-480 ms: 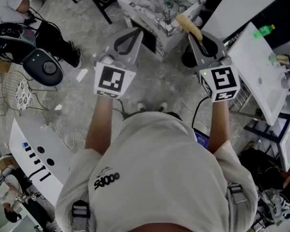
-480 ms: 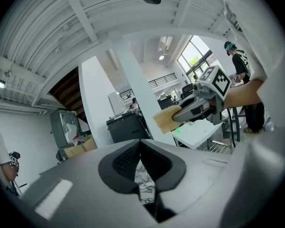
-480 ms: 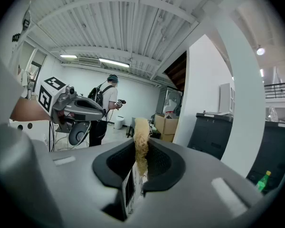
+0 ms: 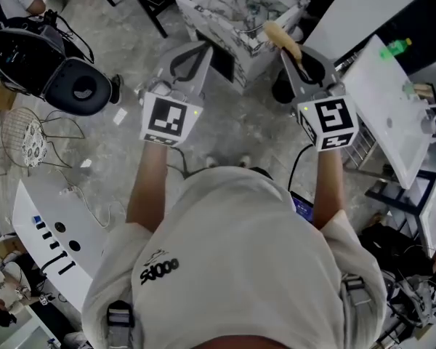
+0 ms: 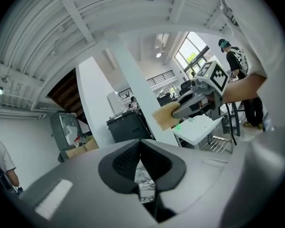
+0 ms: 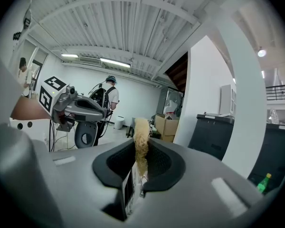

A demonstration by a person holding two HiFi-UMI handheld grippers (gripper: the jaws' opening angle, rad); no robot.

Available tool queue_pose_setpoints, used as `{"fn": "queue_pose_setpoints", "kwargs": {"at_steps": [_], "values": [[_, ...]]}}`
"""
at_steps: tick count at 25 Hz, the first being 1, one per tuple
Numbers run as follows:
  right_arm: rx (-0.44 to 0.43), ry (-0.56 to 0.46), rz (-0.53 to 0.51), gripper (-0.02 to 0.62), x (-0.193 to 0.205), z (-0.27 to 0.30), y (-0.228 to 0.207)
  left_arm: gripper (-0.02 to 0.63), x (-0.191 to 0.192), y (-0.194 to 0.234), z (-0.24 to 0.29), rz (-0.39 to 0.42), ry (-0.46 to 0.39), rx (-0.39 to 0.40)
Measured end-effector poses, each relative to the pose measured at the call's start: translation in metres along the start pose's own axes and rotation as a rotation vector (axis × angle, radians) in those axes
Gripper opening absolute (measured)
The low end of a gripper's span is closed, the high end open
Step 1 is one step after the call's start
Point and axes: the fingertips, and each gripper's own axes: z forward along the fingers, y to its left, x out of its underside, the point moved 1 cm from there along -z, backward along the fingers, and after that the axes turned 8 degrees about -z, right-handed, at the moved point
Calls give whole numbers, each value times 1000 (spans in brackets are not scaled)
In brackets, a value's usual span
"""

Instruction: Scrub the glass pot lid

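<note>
Now the right claw [image 4: 289,54] pinches a yellow sponge [image 4: 282,36], the left claw [image 4: 200,48] closed empty, both near a marbled box [image 4: 203,2].

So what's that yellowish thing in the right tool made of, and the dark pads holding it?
Sponge: looks like coarse, matted tan fibre, loofah-like, with a fuzzy matte edge; it could be synthetic. Pads: probably black rubber, matte, with a fine dimpled grip texture.

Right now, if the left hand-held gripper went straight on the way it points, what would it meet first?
Probably the white marble-patterned box just ahead. The left hand-held gripper, jaws together and empty, aims at its near side, and that pattern shows past its jaws. Depth is unclear.
</note>
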Motion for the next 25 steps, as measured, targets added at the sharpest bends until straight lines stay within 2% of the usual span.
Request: {"fn": "queue_pose_setpoints", "kwargs": {"at_steps": [9,15,25], "values": [[-22,-26,33,48,11,0,-21,11,1,-3,23,-76,-19,6],[-47,-51,35,49,15,-2,-38,11,-8,-4,34,-159,-51,-16],[-30,-59,48,49,27,23,-70,11,-5,8,75,-121,-48,-10]]}}
